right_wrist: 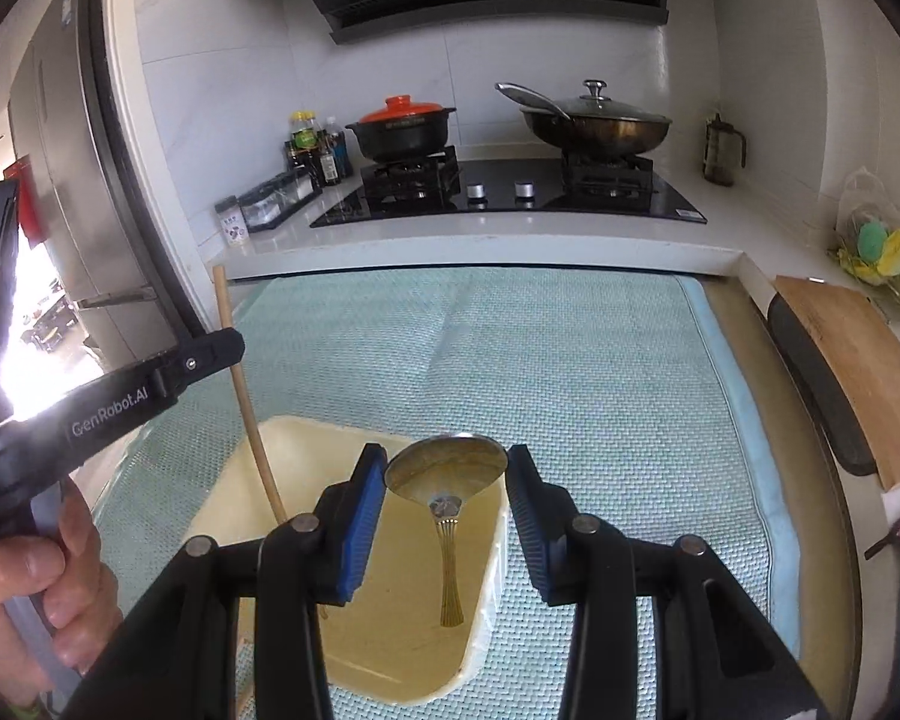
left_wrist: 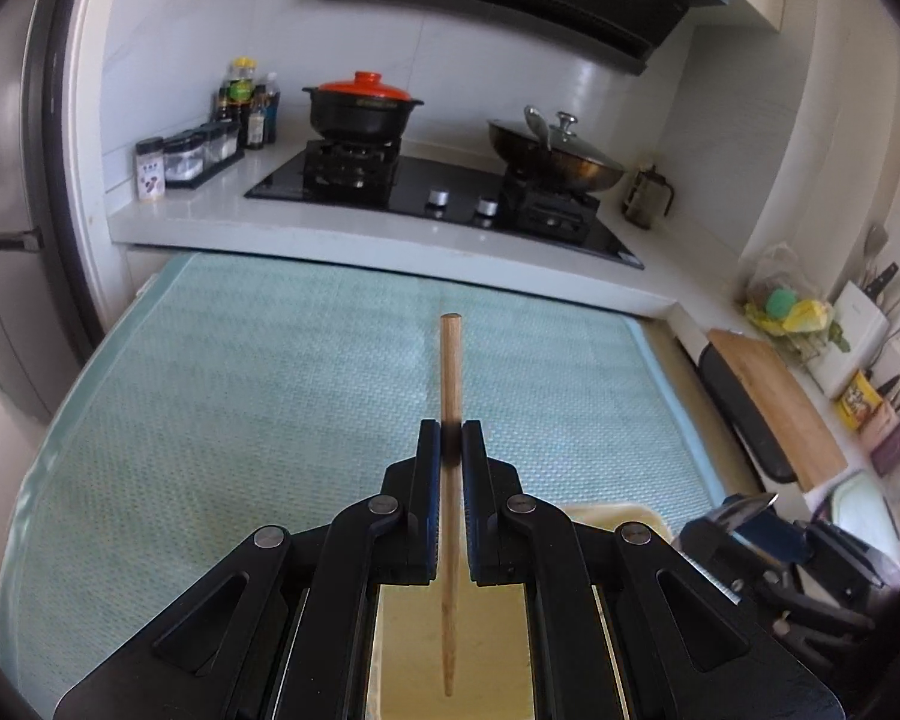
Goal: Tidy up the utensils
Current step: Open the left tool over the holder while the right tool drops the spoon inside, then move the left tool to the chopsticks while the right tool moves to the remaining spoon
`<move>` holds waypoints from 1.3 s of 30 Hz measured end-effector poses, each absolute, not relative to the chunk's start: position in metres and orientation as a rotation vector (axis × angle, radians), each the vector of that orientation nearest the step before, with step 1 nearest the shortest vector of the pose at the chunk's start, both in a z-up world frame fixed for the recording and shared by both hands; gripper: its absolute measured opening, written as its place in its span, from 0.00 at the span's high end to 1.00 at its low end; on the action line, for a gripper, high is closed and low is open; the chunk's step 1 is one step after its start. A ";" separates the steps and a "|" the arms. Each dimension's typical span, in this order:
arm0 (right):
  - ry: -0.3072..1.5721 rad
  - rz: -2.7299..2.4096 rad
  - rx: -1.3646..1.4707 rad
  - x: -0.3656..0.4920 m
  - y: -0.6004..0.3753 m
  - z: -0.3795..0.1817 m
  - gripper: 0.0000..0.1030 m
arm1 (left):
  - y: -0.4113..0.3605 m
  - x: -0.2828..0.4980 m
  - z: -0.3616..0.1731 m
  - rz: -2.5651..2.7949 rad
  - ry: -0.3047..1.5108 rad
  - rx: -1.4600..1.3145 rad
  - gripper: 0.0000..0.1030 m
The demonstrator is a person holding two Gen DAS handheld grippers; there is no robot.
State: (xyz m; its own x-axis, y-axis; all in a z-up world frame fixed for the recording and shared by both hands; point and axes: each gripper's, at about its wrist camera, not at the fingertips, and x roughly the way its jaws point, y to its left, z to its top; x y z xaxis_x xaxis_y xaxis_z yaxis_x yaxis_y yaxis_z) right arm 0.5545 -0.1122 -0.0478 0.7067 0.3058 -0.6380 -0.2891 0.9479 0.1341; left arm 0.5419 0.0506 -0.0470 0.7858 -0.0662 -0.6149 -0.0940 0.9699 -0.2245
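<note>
My left gripper (left_wrist: 450,429) is shut on a wooden chopstick (left_wrist: 450,360), which runs lengthwise between the jaws with its thick end pointing forward. In the right wrist view the same left gripper (right_wrist: 210,348) reaches in from the left, held by a hand (right_wrist: 30,576), and the chopstick (right_wrist: 252,420) slants down into a cream tray (right_wrist: 306,426). My right gripper (right_wrist: 447,462) is shut on the bowl of a metal spoon (right_wrist: 450,468). The spoon's gold handle hangs down over the tray. The tray lies on a teal mat (right_wrist: 570,360).
Behind the mat a white counter (right_wrist: 510,240) carries a gas hob, a black pot with an orange lid (right_wrist: 402,126), a lidded wok (right_wrist: 594,126) and sauce bottles (right_wrist: 315,150). A wooden cutting board (right_wrist: 858,360) lies on the right. A fridge (right_wrist: 78,180) stands left.
</note>
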 end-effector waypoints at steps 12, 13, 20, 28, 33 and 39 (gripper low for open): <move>0.746 0.324 0.080 0.561 -0.125 -0.043 0.47 | 0.060 0.523 -0.040 0.026 0.703 -0.184 0.55; 0.737 0.327 0.077 0.554 -0.128 -0.040 0.47 | 0.064 0.514 -0.035 0.018 0.698 -0.184 0.54; 0.649 0.359 0.017 0.469 -0.155 -0.017 0.46 | 0.088 0.395 -0.006 0.007 0.654 -0.078 0.28; 0.566 0.297 -0.060 0.338 -0.191 -0.036 0.42 | 0.112 0.260 -0.032 0.062 0.620 -0.106 0.08; 0.552 0.223 -0.093 0.271 -0.192 -0.072 0.42 | 0.112 0.216 -0.073 0.078 0.661 -0.201 0.08; 0.588 0.186 -0.068 0.217 -0.188 -0.115 0.42 | 0.097 0.187 -0.120 0.099 0.714 -0.211 0.08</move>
State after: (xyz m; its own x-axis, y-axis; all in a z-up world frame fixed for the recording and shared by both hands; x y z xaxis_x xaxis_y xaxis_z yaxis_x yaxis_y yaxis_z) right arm 0.2169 -0.1879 -0.1146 0.8159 0.1552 -0.5570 -0.1939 0.9810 -0.0108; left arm 0.1866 0.0968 -0.1196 0.7519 0.0179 -0.6591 -0.1619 0.9741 -0.1582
